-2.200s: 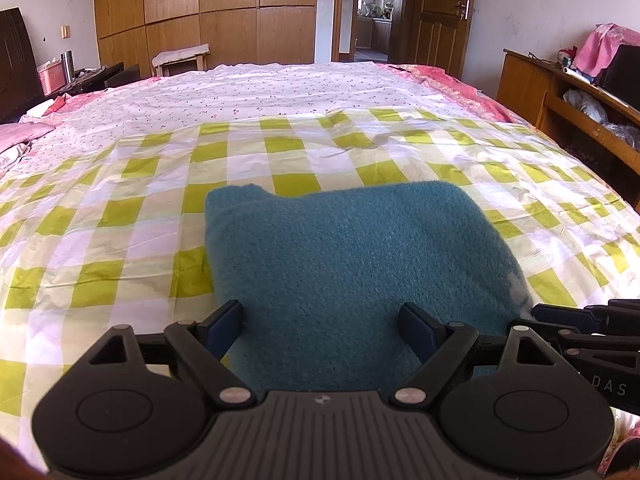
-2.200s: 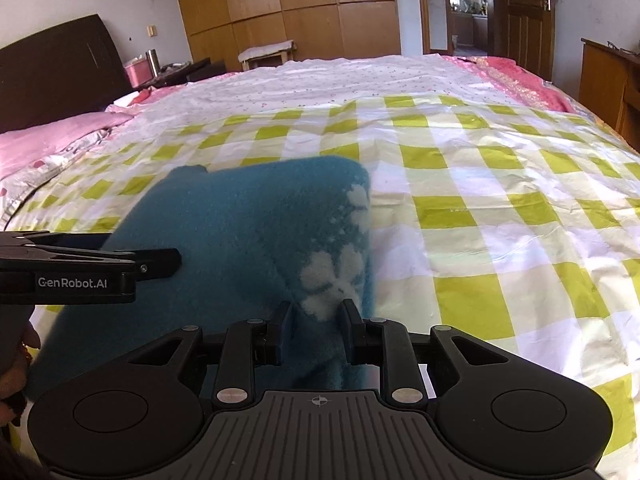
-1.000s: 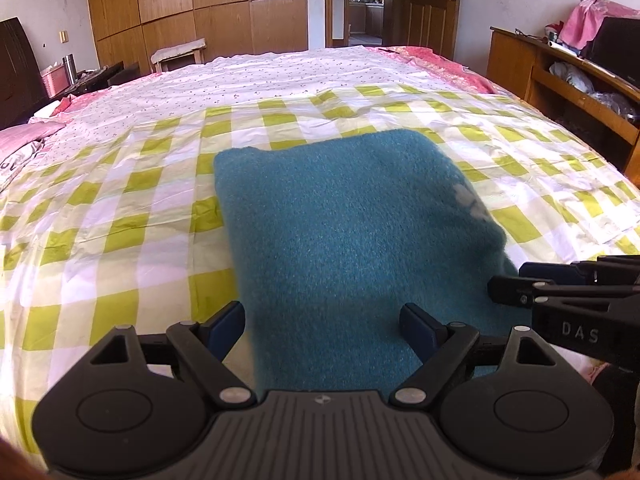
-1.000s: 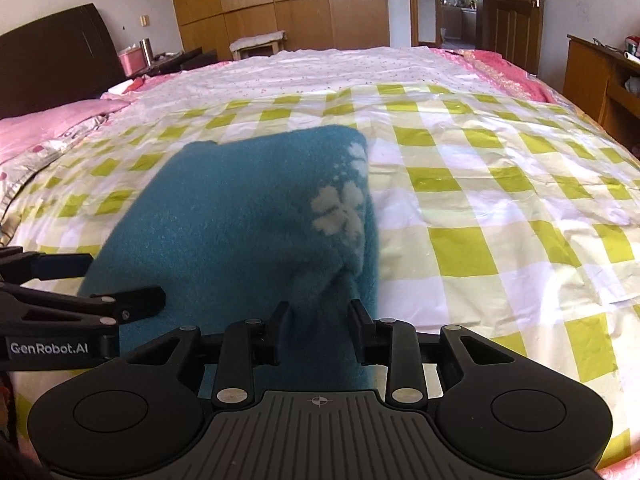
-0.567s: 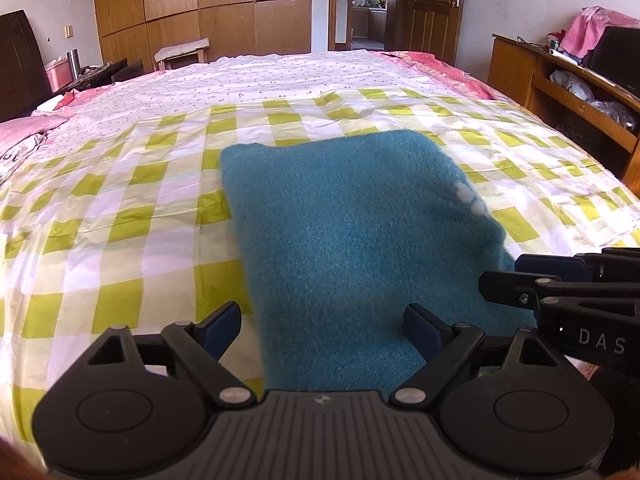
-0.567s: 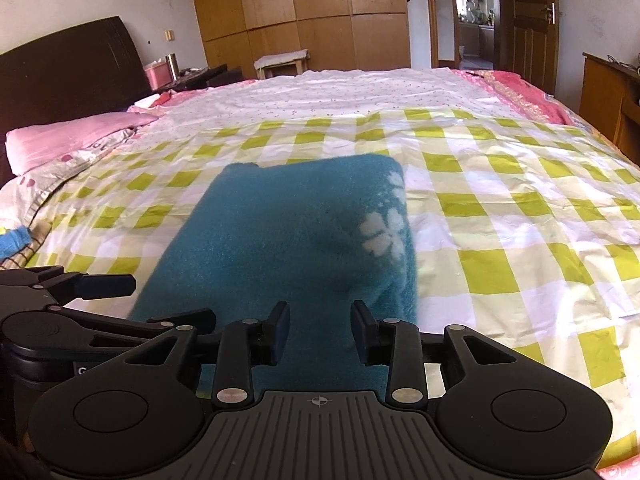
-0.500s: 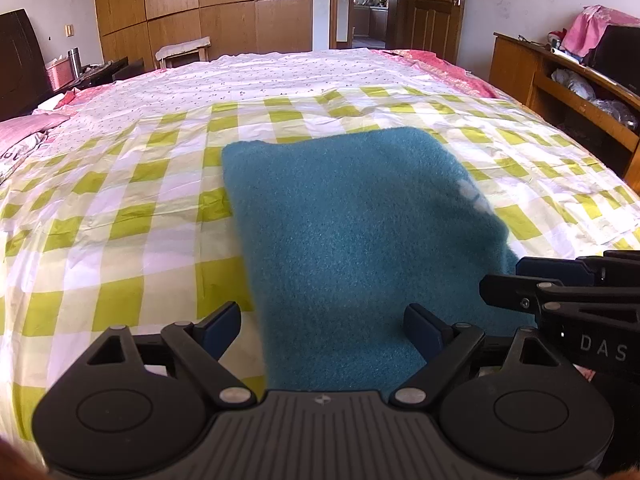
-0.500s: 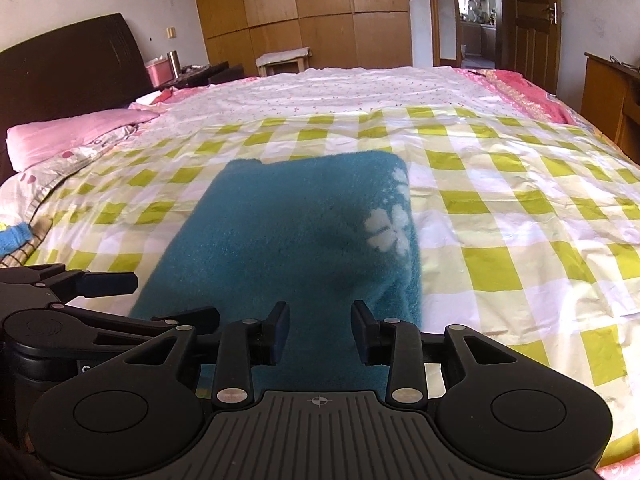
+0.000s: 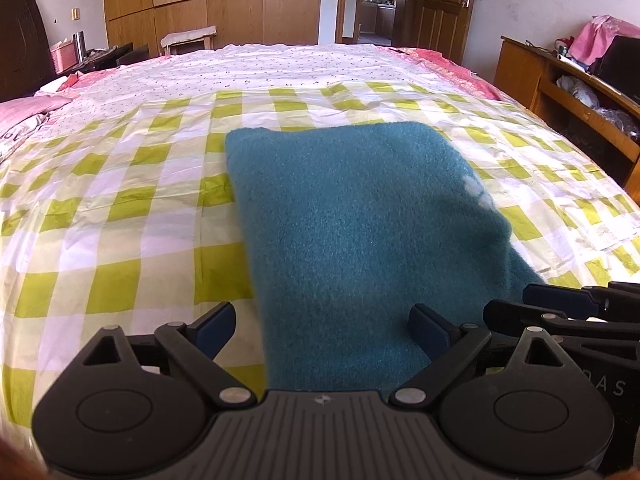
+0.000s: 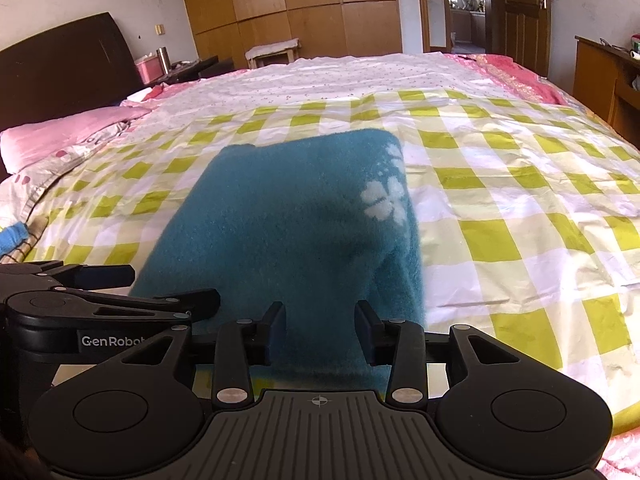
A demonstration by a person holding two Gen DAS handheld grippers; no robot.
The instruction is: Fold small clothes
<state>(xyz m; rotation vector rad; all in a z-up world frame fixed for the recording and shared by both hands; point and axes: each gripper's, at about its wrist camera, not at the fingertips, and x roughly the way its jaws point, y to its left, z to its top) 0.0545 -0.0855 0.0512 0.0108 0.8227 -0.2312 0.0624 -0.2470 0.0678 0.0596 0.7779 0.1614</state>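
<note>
Left wrist view: left gripper (image 9: 324, 326) gapes wide, empty, above the cloth (image 9: 360, 232). Right gripper (image 10: 320, 320), at 3 o'clock, has let go and now stands parted.

Home bedroom: bed (image 9: 280, 80), wooden wardrobe (image 9: 208, 4), door (image 9: 444, 4).

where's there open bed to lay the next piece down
Bare checked sheet lies right of the teal garment, and more left of it; the floral sheet beyond is open. It is crowded at the near edge: left tool, right tool.
</note>
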